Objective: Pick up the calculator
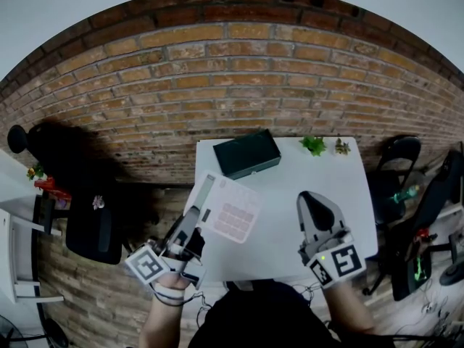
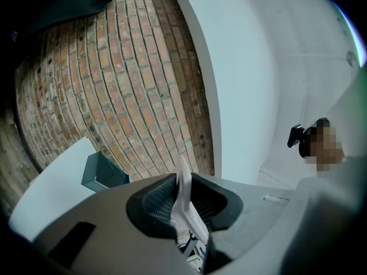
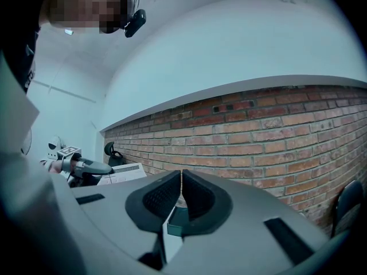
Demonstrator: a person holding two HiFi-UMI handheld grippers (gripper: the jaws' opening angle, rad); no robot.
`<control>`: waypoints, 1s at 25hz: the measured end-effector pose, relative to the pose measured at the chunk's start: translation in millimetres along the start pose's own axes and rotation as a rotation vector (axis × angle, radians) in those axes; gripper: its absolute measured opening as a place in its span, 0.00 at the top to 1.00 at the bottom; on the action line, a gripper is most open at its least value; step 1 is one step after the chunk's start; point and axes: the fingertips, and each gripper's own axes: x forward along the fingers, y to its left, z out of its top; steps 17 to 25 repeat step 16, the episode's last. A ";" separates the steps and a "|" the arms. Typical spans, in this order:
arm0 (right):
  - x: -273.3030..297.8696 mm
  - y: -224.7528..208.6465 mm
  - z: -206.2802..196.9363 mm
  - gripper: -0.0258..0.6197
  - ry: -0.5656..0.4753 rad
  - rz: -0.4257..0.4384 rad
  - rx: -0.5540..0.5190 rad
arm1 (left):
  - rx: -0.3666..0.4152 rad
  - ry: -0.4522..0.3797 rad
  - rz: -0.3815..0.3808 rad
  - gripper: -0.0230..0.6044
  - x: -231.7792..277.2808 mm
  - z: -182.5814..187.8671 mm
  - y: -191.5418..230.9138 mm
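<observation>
The left claw [image 1: 190, 227] is clamped on the calculator [image 1: 230, 210], holding it by its lower-left edge, raised over the left rim of the white tabletop [image 1: 319, 172], left of the frame's centre. Its face is turned up. The grey display band lies at the left and the pink keys at the right, so the long axis probably runs left to lower right, though the lens warps it. The right claw [image 1: 313, 201] has its jaws together and empty, low and right over the tabletop. A dark box [image 1: 246, 153] sits beyond, near the far edge.
</observation>
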 end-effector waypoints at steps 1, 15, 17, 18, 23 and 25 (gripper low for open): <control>-0.3 0.4 0.3 0.94 0.000 -0.001 0.000 | 0.001 0.000 -0.001 0.86 -0.3 0.3 -0.3; -8.7 7.5 4.9 0.94 0.001 -0.011 -0.004 | -0.002 0.006 -0.011 0.86 -7.4 -1.4 -4.3; -9.4 7.8 5.3 0.94 0.002 -0.012 -0.004 | -0.003 0.006 -0.012 0.86 -7.9 -1.6 -4.8; -9.4 7.8 5.3 0.94 0.002 -0.012 -0.004 | -0.003 0.006 -0.012 0.86 -7.9 -1.6 -4.8; -9.4 7.8 5.3 0.94 0.002 -0.012 -0.004 | -0.003 0.006 -0.012 0.86 -7.9 -1.6 -4.8; -9.4 7.8 5.3 0.94 0.002 -0.012 -0.004 | -0.003 0.006 -0.012 0.86 -7.9 -1.6 -4.8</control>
